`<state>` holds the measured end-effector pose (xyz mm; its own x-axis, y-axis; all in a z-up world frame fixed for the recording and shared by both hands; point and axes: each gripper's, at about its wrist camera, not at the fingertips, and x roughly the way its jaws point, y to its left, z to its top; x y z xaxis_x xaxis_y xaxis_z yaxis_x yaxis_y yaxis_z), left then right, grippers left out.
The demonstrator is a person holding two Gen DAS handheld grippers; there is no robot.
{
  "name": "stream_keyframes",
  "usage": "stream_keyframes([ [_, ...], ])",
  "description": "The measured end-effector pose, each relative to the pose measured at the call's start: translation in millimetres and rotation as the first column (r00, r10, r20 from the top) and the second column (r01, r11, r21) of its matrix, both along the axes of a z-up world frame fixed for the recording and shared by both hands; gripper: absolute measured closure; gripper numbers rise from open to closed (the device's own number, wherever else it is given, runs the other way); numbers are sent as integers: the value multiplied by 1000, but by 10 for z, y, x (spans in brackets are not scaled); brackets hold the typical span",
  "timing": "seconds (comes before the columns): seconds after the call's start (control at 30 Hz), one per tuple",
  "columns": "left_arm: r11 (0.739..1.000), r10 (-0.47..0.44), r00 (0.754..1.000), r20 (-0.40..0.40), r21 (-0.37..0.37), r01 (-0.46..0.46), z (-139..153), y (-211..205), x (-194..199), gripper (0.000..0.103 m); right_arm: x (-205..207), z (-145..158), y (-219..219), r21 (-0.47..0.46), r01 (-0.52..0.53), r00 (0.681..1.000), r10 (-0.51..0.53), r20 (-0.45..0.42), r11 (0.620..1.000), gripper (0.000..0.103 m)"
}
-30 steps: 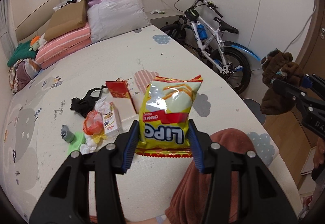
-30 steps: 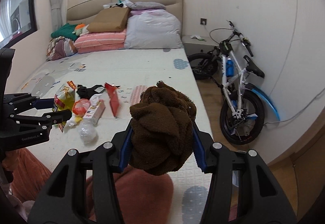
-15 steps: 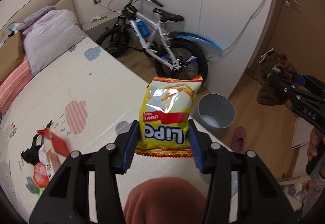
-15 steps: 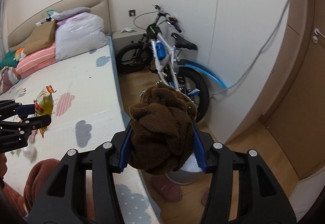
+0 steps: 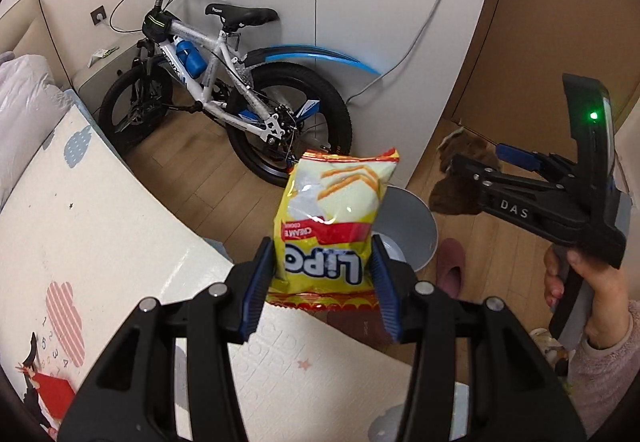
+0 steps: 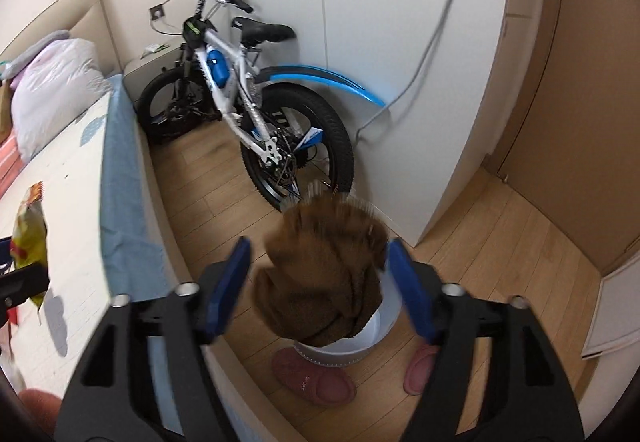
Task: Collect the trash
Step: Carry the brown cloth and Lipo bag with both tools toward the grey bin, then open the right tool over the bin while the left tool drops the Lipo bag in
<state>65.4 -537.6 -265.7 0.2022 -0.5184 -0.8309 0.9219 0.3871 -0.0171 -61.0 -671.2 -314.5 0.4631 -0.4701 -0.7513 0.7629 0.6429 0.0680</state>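
Note:
My left gripper (image 5: 322,282) is shut on a yellow and red Lipo snack bag (image 5: 332,226), held over the bed's edge; the bag also shows at the left of the right wrist view (image 6: 28,230). My right gripper (image 6: 318,286) is open, its jaws wide apart. A brown fuzzy cloth (image 6: 324,278) is blurred between the jaws, dropping toward the grey trash bin (image 6: 372,338) on the floor. In the left wrist view the right gripper (image 5: 472,177) is above the bin (image 5: 408,226) with the cloth (image 5: 460,177) at its tip.
A white and blue bicycle (image 5: 224,93) leans on the wall behind the bin. Pink slippers (image 6: 312,378) lie by the bin. The bed with a patterned mat (image 5: 100,242) is at left, with red trash (image 5: 44,390) on it. A brown door (image 5: 532,21) is at right.
Both grippers swung from the bed to the bin. The right gripper has opened and let go of the brown cloth, which is falling. The left still holds the bag.

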Motion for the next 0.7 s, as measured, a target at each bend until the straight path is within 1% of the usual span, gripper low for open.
stream_keyframes([
  [0.1,1000,-9,1000,-17,7,9,-108,-118,56,55,56,-116,-142,9,10,1000,-10,-17,1000,26],
  [0.23,999,-28,998,-52,15,29,-242,-252,98,55,59,-153,-205,-3,31,999,-31,-26,1000,26],
  [0.37,997,-74,994,-76,11,75,-343,-423,35,55,-62,-181,-207,-6,60,998,-60,-33,998,26],
  [0.57,990,-140,985,-98,-5,140,-469,-759,-123,55,-355,-113,-182,-56,129,989,-132,-61,990,26],
  [0.7,985,-169,980,-107,-30,167,-524,-1024,-194,55,-512,-102,-228,-53,157,985,-160,-59,986,26],
])
